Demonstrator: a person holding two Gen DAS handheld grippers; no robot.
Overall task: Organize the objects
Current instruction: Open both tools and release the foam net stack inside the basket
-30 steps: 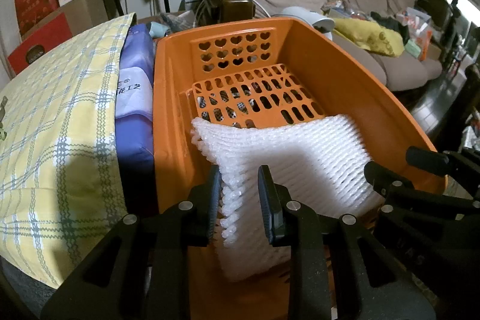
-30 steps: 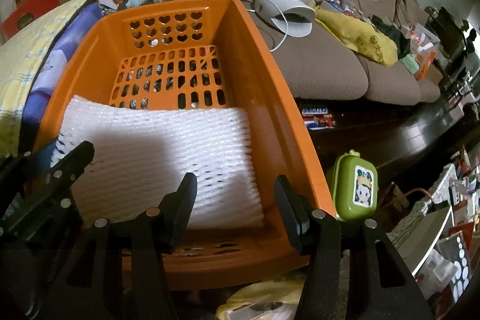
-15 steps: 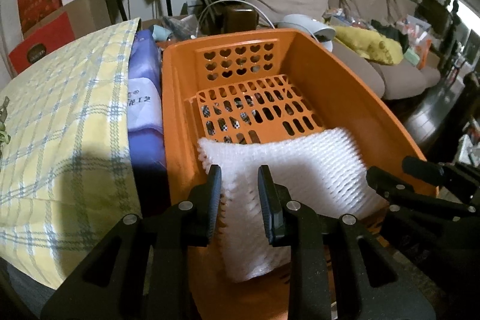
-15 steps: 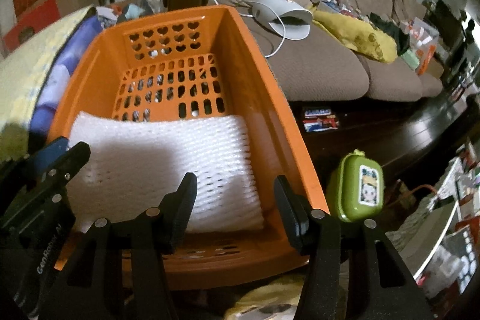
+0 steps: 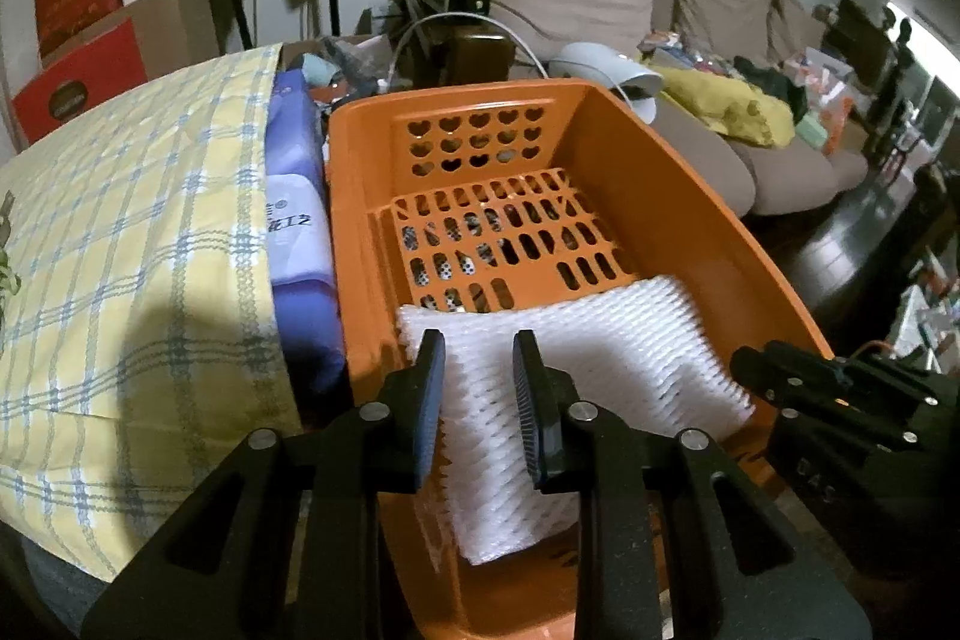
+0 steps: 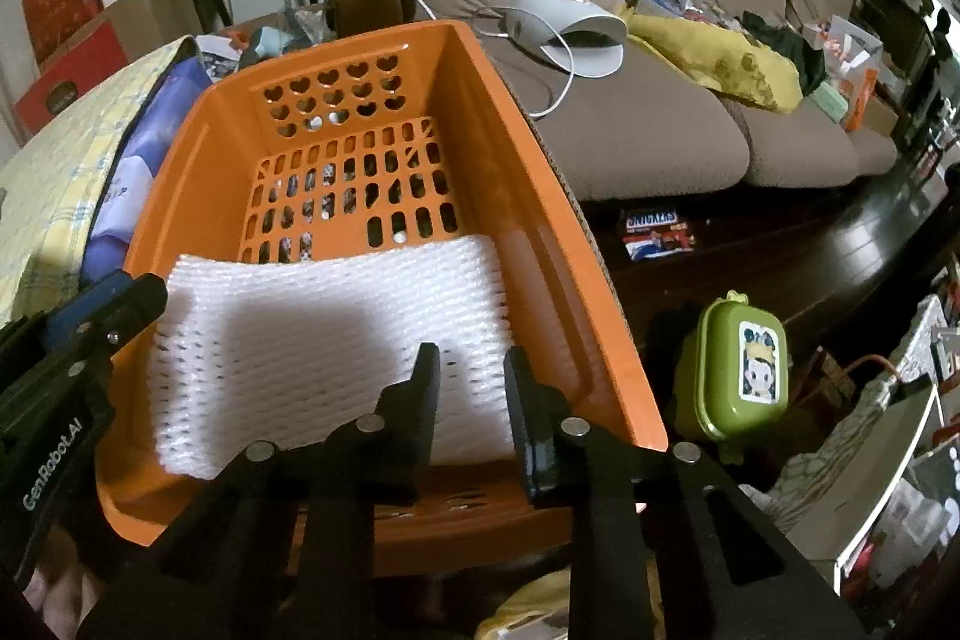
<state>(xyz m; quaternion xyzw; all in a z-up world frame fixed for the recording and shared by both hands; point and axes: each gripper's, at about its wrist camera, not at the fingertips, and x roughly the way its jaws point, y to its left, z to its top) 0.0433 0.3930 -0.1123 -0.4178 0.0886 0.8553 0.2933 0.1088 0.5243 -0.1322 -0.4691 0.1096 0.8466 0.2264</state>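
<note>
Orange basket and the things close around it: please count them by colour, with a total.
Orange: 1, the basket
White: 1, the foam net sheet inside it
Green: 1, the small case beside it
Yellow: 1, the checked cloth
Purple: 1, the pack under that cloth
Total: 5

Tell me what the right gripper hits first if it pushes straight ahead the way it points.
Most likely the white foam net lying in the orange basket; the right gripper aims down at its near edge, though depth is unclear.

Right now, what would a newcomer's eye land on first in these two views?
The bright orange basket fills the centre, with a white foam net sheet lying across its near end. The left claw pinches the sheet's left edge. A green lidded box sits right of the basket.
</note>
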